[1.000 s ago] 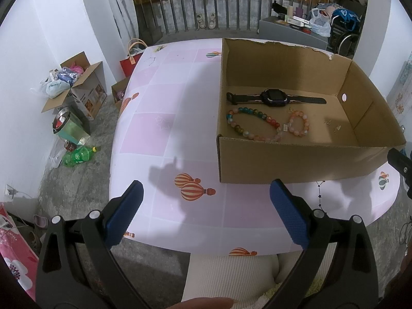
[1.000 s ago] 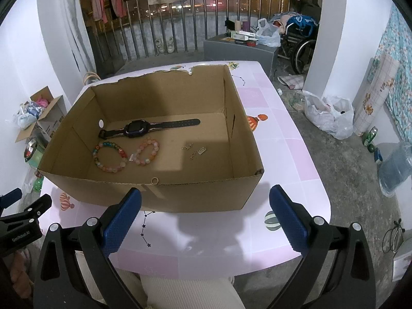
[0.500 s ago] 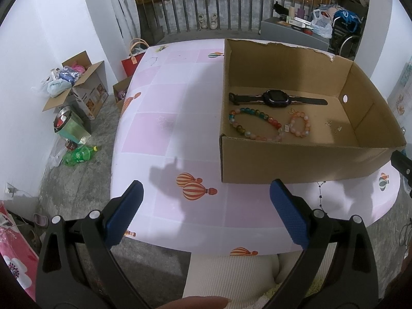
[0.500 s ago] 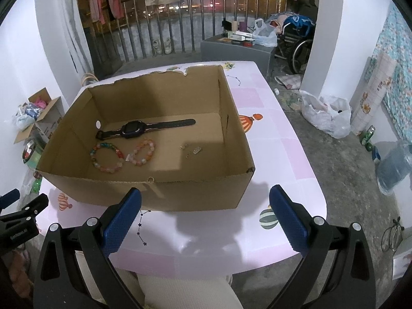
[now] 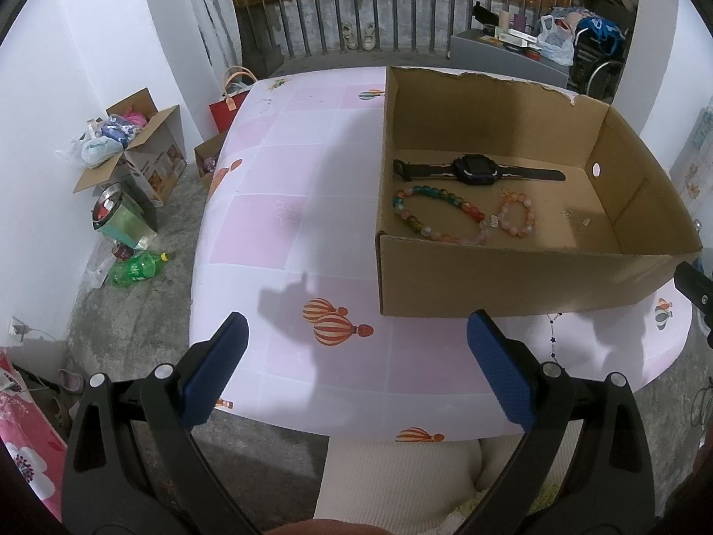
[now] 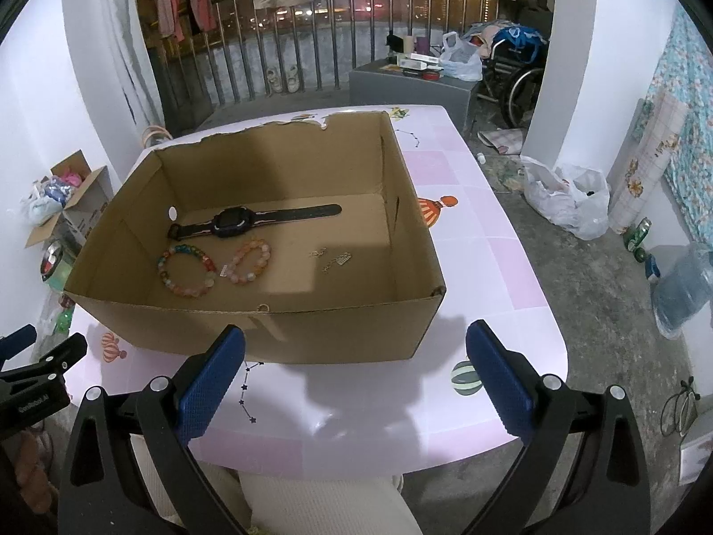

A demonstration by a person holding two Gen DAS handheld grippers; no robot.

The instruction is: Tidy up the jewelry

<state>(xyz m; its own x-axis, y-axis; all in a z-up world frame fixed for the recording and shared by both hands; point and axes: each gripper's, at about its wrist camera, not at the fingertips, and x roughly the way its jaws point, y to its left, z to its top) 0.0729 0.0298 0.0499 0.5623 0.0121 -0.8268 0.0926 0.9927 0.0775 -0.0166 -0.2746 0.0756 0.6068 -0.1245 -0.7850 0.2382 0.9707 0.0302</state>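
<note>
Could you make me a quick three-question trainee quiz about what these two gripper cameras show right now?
1. True or false: the black watch lies inside the cardboard box.
2. How many beaded bracelets are in the box?
A. one
B. two
C. four
3. Fill in: both the left gripper and the right gripper are ____ and hold nothing.

Key: 1 true. 2 B: the multicoloured bracelet and the pink bracelet lie side by side nearer than the watch. 3 open; both are over the near edge of the table, outside the box.
</note>
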